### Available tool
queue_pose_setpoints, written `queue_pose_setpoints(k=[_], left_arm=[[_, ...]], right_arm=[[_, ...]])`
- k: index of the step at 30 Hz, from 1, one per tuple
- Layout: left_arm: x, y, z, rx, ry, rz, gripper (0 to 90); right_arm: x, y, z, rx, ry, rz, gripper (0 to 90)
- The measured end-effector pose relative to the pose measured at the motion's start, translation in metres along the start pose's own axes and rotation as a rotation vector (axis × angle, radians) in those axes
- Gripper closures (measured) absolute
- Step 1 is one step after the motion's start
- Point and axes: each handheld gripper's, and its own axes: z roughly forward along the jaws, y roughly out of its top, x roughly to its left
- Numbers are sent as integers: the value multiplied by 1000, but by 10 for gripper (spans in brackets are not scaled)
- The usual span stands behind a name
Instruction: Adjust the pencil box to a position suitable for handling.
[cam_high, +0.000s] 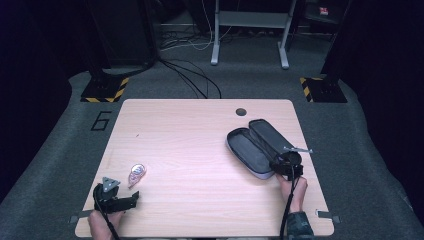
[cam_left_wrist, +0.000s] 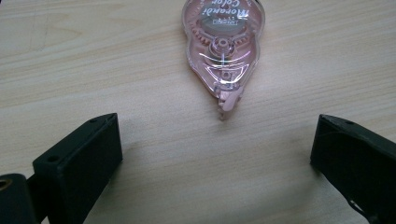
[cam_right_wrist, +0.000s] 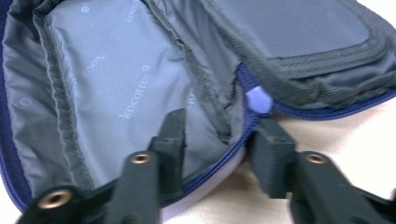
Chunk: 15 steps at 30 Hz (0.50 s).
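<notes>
Right tool (cam_right_wrist: 215, 156) straddles open pencil case (cam_right_wrist: 116, 88) rim; tape dispenser (cam_high: 136, 173) well apart.

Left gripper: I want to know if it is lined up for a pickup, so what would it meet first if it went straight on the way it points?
Most likely the pink correction tape dispenser, lying flat on the table just ahead. The left gripper has its jaws open, and the dispenser's tip points back between them; depth is hard to judge.

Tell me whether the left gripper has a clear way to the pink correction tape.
Probably yes: the left gripper stands open just short of the pink correction tape, with bare table between them and nothing in the way.
</notes>
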Motion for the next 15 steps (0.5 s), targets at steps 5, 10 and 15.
queue_pose_setpoints(k=[5, 10, 15], left_arm=[[0, 0, 0, 0, 0, 1, 20], [0, 0, 0, 0, -1, -1, 20], [0, 0, 0, 0, 0, 1, 20]], right_arm=[[0, 1, 2, -6, 9, -15, 738], [2, 3, 5, -8, 20, -64, 814], [7, 5, 9, -7, 51, -129, 842]])
